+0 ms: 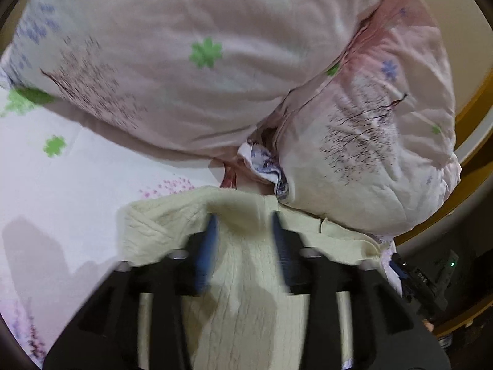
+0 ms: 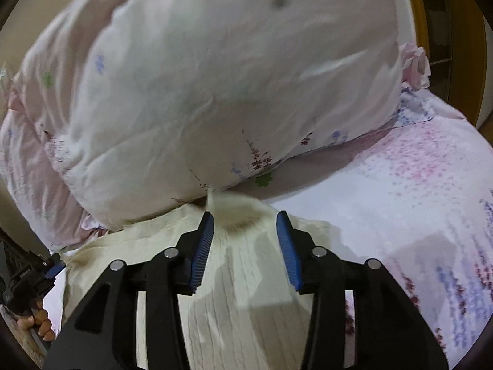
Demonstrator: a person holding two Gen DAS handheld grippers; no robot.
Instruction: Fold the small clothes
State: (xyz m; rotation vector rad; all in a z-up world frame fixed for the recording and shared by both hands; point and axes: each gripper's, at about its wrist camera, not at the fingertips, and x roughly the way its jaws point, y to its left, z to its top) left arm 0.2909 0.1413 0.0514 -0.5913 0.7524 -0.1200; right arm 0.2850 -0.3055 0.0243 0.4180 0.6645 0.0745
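The bed [image 2: 400,203], under a floral sheet, lies bare to the right of the work and, in the left view, to the left. Two pillows [image 1: 191,61] crowd the far side, the nearer one overlapping the garment's far edge. The cream garment [image 2: 240,302] lies flat under both grippers. The left gripper [image 1: 243,219] and right gripper [image 2: 245,215] are spread, holding nothing.

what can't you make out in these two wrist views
- Cream ribbed knit garment: its near part is hidden by the left gripper and the frame's bottom edge, left wrist view.
- Same garment's outline, right wrist view: cut by the right gripper.
- Floral pillow: print motion-blurred.
- Garment type: unclear.
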